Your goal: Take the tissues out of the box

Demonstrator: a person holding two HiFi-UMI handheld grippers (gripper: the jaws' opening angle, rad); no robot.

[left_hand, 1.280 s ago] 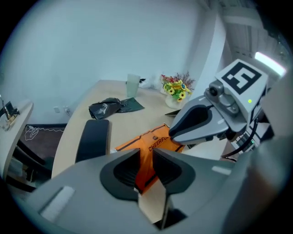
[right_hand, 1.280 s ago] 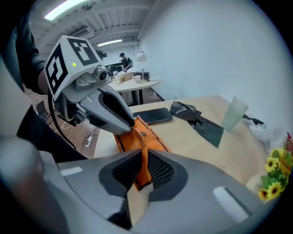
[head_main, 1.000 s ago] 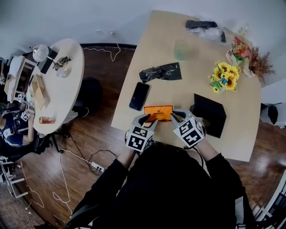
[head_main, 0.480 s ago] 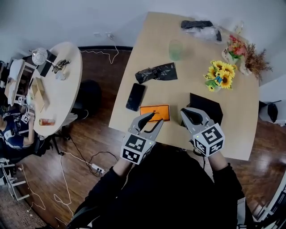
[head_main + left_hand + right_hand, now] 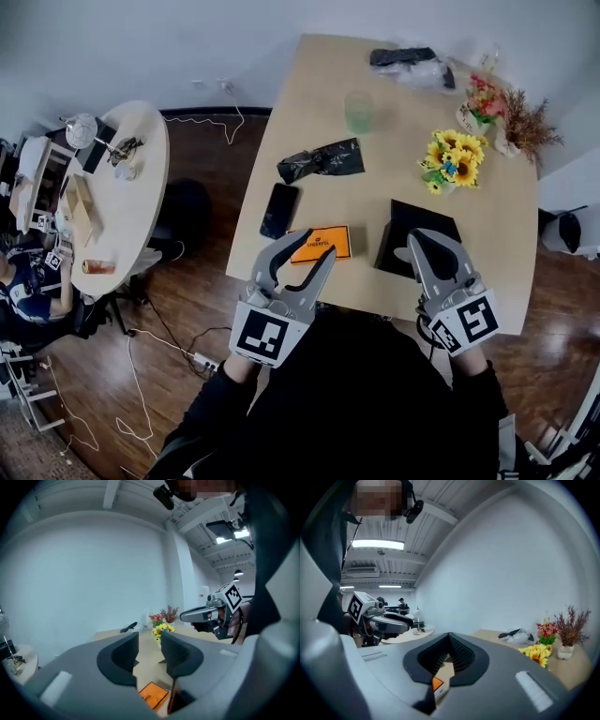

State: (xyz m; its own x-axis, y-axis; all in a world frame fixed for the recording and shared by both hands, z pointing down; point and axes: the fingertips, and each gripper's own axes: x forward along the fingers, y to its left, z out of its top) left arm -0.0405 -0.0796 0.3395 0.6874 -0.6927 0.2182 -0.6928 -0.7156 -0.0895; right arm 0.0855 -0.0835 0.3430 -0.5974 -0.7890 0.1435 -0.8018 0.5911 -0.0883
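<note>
On the tabletop (image 5: 319, 103) mid-frame, the orange pack (image 5: 319, 239) looks soft and light; pinch its edge. Left fingers (image 5: 119, 660) open, right fingers (image 5: 468, 660) just closed; both empty.

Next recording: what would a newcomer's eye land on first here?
Two grippers with black-and-white marker cubes fill the foreground of the head view: the left gripper open and empty, the right gripper shut. Past them, on the wooden table, a bright orange box lies between a phone and a black box, with yellow sunflowers towards the right edge.
</note>
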